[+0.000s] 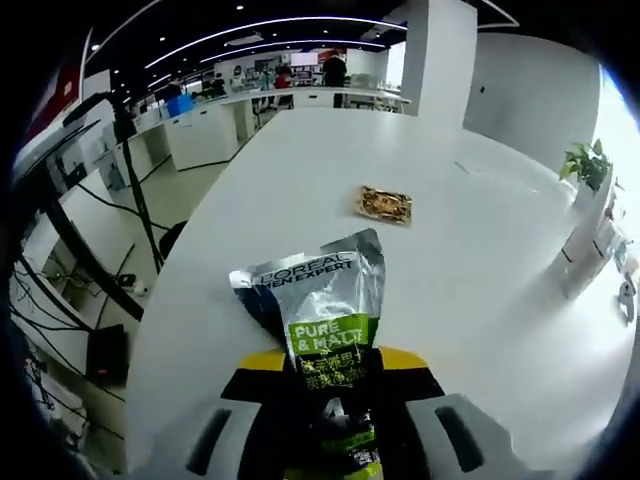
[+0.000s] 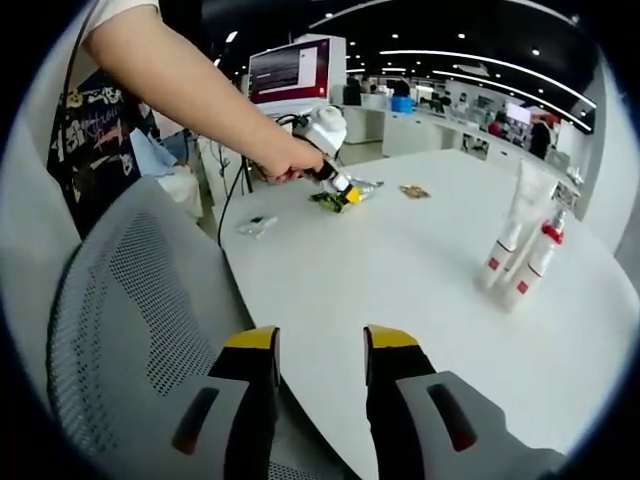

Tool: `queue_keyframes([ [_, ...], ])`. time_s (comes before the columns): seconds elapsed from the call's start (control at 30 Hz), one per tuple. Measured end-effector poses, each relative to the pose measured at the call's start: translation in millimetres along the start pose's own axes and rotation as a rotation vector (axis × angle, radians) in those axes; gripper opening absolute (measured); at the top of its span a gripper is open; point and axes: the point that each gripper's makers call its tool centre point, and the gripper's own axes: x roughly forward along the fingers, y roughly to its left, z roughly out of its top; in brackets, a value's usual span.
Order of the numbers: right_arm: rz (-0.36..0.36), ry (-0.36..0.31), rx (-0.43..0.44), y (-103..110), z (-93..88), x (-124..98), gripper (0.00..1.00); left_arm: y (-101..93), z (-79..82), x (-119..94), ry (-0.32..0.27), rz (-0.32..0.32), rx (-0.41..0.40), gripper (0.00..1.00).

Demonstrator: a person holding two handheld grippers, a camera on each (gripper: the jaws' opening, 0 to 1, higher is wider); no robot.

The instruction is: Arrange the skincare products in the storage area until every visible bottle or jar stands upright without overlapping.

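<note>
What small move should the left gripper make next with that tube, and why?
Probably lift the tube and carry it toward the standing bottles. The left gripper is shut on its lower end, and it lies flat on the table, far from the upright group seen in the right gripper view. The right gripper is open and free to steady it.

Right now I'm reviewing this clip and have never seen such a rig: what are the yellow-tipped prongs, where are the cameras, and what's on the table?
A person holds a two-jaw gripper in each hand; a fisheye camera rides on each. The left gripper is shut on a L'Oreal sachet over the white table, near a small brown packet. The right gripper hangs open and empty beside a mesh chair. Its view shows the person's hand and upright tubes on the table.
</note>
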Motion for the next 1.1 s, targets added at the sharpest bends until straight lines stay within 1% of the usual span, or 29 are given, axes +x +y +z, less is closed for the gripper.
queue_keyframes([
  [0.03,0.0,-0.001,0.003,0,0.2,0,0.3,1.3,-0.3,-1,0.001,0.019,0.002,0.21],
  [0.07,-0.001,-0.003,0.005,-1,0.4,0,0.3,-3.9,-1.1,-2,0.009,-0.005,-0.032,0.2],
  [0.1,-0.003,-0.004,0.008,-2,0.5,0,0.3,-11.3,-1.6,-3,0.014,-0.043,-0.034,0.19],
  [0.17,-0.006,-0.003,0.019,-3,0.3,0,0.3,-20.8,0.5,-9,-0.005,-0.058,-0.025,0.17],
  [0.2,-0.01,-0.005,0.03,-5,0.5,0,0.3,-32.0,5.9,-16,-0.05,-0.091,-0.042,0.16],
  [0.23,-0.013,-0.008,0.039,-7,0.8,-1,0.29,-37.3,5.8,-21,-0.056,-0.103,-0.063,0.15],
  [0.27,-0.019,-0.01,0.049,-9,1.1,-1,0.29,-49.1,7.0,-28,-0.078,-0.145,-0.069,0.14],
  [0.3,-0.021,-0.011,0.054,-10,1.2,-1,0.29,-55.3,7.3,-35,-0.091,-0.161,-0.086,0.13],
  [0.33,-0.022,-0.011,0.062,-10,1.2,-1,0.29,-61.5,6.9,-41,-0.104,-0.171,-0.091,0.13],
  [0.37,-0.022,-0.012,0.068,-10,1.3,-1,0.29,-73.6,6.5,-52,-0.13,-0.208,-0.072,0.12],
  [0.43,-0.02,-0.019,0.065,-8,2.6,-2,0.29,-93.4,-1.7,-72,-0.147,-0.251,-0.059,0.12],
  [0.47,-0.016,-0.022,0.064,-7,3.1,-2,0.3,-99.0,-4.2,-78,-0.16,-0.262,-0.054,0.12],
  [0.5,-0.01,-0.025,0.059,-5,3.8,-2,0.3,-102.4,-10.4,-85,-0.154,-0.254,-0.067,0.12],
  [0.53,-0.009,-0.025,0.058,-5,4.0,-2,0.3,-110.2,-14.8,-92,-0.156,-0.278,-0.067,0.12],
  [0.57,-0.004,-0.029,0.056,-3,4.9,-2,0.3,-119.2,-20.2,-102,-0.174,-0.301,-0.061,0.11],
  [0.6,-0.003,-0.03,0.056,-3,5.2,-2,0.3,-122.1,-24.9,-108,-0.175,-0.298,-0.07,0.11],
  [0.63,-0.004,-0.035,0.056,-3,6.0,-3,0.3,-130.9,-31.5,-117,-0.177,-0.329,-0.07,0.11],
  [0.67,-0.004,-0.04,0.059,-4,7.0,-3,0.31,-136.3,-35.0,-124,-0.186,-0.344,-0.068,0.11],
  [0.73,0.008,-0.07,0.098,-3,12.5,-6,0.32,-149.3,-43.1,-138,-0.199,-0.375,-0.062,0.11],
  [0.77,0.015,-0.073,0.11,-3,13.1,-6,0.34,-151.2,-44.5,-140,-0.199,-0.379,-0.06,0.11],
  [0.8,0.08,-0.095,0.184,5,18.0,-5,0.36,-163.8,-51.3,-149,-0.198,-0.414,-0.048,0.11],
  [0.83,0.101,-0.104,0.219,5,20.1,-6,0.37,-169.6,-55.5,-151,-0.194,-0.436,-0.041,0.11],
  [0.87,0.095,-0.123,0.227,1,23.7,-8,0.38,-176.8,-63.0,-154,-0.184,-0.45,0.002,0.1],
  [0.9,0.099,-0.145,0.245,-1,27.8,-10,0.38,-179.1,-66.1,-156,-0.183,-0.442,0.016,0.1],
  [0.93,0.125,-0.172,0.28,-1,34.0,-12,0.4,-184.0,-70.4,-159,-0.182,-0.451,0.006,0.1],
  [1.0,0.115,-0.221,0.329,-12,45.2,-16,0.43,-196.8,-73.7,-168,-0.203,-0.503,-0.003,0.09],
  [1.03,0.111,-0.242,0.361,-16,49.8,-17,0.44,-202.0,-74.8,-172,-0.21,-0.524,0.011,0.09],
  [1.07,0.119,-0.269,0.415,-20,55.8,-18,0.44,-209.3,-77.0,-177,-0.216,-0.556,0.043,0.09],
  [1.1,0.122,-0.277,0.454,-23,58.5,-19,0.45,-213.4,-77.9,-180,-0.218,-0.57,0.062,0.09],
])
